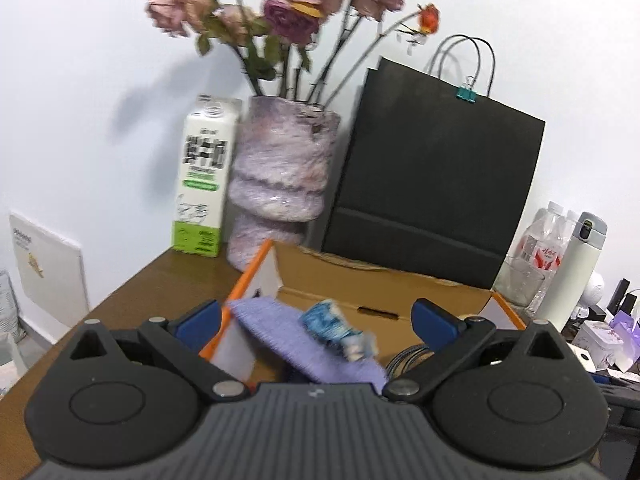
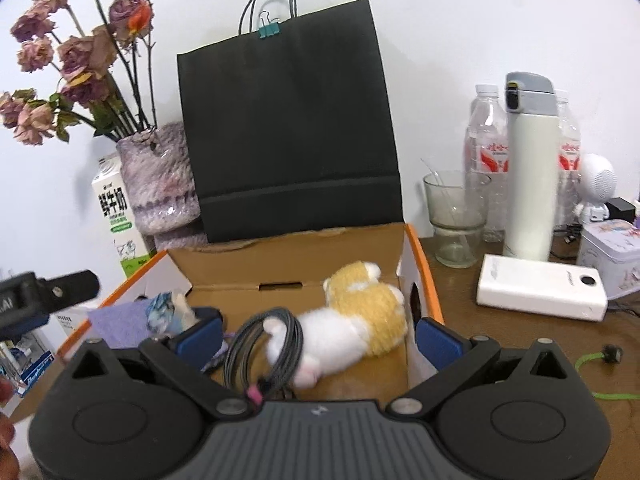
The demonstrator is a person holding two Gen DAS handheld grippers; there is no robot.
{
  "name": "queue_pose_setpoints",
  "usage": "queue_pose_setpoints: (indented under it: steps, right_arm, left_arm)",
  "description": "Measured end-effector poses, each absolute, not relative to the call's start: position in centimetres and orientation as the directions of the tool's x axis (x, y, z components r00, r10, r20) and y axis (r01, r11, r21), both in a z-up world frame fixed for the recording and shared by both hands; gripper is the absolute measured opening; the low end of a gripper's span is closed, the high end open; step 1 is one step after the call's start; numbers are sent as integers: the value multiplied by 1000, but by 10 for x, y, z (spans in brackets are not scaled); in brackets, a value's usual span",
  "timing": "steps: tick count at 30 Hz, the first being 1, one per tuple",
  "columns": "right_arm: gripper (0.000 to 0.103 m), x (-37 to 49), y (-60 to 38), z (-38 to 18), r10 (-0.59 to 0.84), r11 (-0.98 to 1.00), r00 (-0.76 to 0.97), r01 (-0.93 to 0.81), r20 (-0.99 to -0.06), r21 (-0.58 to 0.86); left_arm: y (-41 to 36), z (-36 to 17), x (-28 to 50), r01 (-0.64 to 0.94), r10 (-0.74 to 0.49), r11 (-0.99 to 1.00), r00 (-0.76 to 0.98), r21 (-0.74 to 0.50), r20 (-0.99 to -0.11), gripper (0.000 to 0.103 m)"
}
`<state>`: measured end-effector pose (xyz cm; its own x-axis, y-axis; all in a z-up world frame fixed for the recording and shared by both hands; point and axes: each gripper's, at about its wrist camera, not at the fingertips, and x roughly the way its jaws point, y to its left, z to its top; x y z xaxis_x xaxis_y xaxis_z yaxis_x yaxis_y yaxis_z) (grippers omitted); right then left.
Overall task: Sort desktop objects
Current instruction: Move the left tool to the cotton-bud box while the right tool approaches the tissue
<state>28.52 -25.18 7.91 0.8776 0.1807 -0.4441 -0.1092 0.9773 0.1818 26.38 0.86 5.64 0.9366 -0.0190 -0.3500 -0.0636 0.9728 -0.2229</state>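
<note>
- Your way into the cardboard box [image 2: 296,268] is from above; its top is open, with a raised flap [image 1: 262,276] at the far left corner.
- The black paper bag [image 2: 292,120] stands as a tall wall right behind the box.
- Inside, a plush toy [image 2: 356,316] and a coiled cable [image 2: 264,344] fill the right, and a purple cloth [image 1: 304,344] the left.
- Right of the box, a glass [image 2: 456,220], a white thermos [image 2: 530,168] and a power bank [image 2: 540,286] crowd the desk.
</note>
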Motion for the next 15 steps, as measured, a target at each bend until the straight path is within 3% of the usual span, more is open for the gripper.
queue_pose_setpoints:
  steps: [5,15]
  right_arm:
    - [103,256,-245,73,154,987,884,-122,-440,101]
    - [103,212,-250,60,149,989,864,-123,-481,87]
  left_arm:
    - [32,48,238,-121,29,967,928,-226,-372,103]
    - [70,33,198,-188,77,958,896,-216,-436,103]
